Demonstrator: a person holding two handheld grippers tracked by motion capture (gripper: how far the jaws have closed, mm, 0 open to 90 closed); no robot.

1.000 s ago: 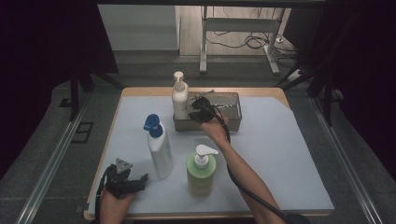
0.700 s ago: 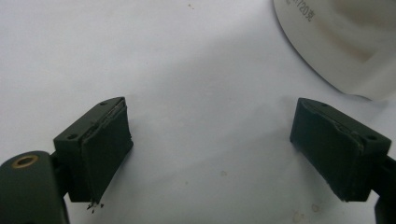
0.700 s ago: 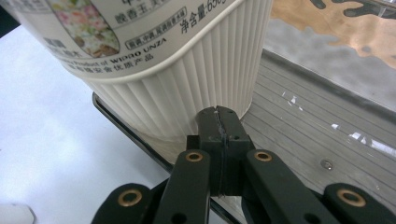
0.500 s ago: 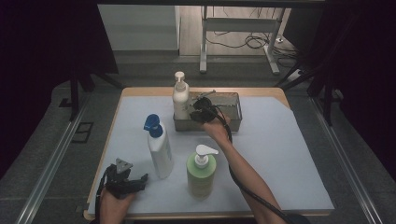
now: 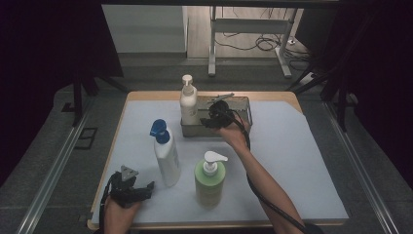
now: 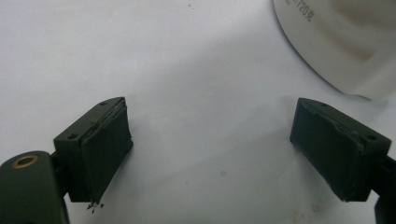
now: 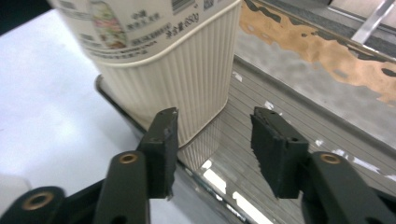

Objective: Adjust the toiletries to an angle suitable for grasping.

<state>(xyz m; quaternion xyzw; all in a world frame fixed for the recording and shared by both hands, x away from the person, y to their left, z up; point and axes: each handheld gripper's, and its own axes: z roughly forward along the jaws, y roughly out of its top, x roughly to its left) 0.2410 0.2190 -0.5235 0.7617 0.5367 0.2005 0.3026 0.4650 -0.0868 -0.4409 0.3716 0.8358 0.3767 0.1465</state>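
A cream pump bottle [image 5: 188, 103] stands in the left end of a metal tray [image 5: 242, 103] at the back of the table. My right gripper [image 5: 205, 120] hovers at the tray's front edge, open, with nothing between its jaws. In the right gripper view the ribbed cream bottle [image 7: 187, 60] stands just beyond the right gripper [image 7: 212, 135], above the tray floor [image 7: 299, 98]. My left gripper [image 5: 145, 189] rests open near the front left edge. In its own view the left gripper [image 6: 224, 140] lies over the white sheet, with the base of the white bottle [image 6: 341, 42] just ahead.
A white bottle with a blue cap [image 5: 165, 156] stands front left of centre. To its right stands a green bottle with a white pump [image 5: 209, 180]. A white sheet [image 5: 302, 161] covers the table. A cable trails along the right forearm.
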